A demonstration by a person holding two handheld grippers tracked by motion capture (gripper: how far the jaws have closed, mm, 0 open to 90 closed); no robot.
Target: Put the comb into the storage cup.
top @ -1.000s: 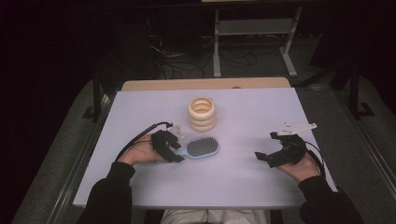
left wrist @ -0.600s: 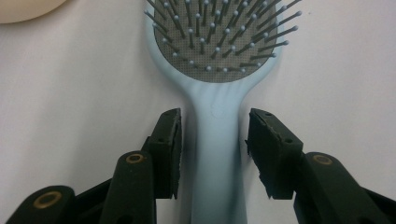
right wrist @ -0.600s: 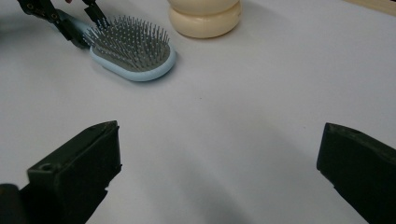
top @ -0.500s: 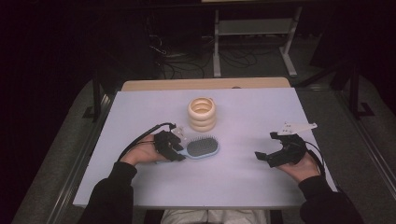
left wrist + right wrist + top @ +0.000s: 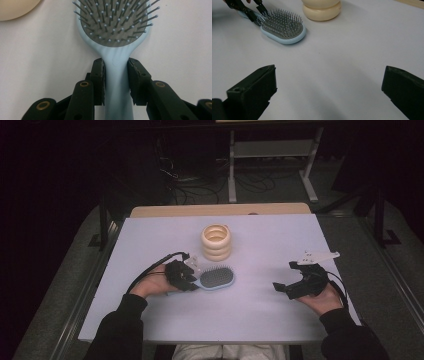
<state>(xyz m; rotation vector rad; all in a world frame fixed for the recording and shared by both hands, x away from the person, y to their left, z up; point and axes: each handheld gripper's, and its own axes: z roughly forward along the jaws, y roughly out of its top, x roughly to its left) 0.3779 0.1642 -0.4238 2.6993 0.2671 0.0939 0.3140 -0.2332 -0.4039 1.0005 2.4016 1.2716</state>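
The hairbrush (image 5: 216, 279) lies bristles-up on the white table (image 5: 260, 320), a little toward nine o'clock of its centre, its light blue handle pointing to nine o'clock. The left gripper (image 5: 115, 72) has its jaws clamped on either side of that handle. At twelve o'clock of the brush, just beside it, stands a stack of cream rings (image 5: 216, 242). The right gripper (image 5: 279, 286) rests at three o'clock, well apart, jaws spread wide and holding nothing.
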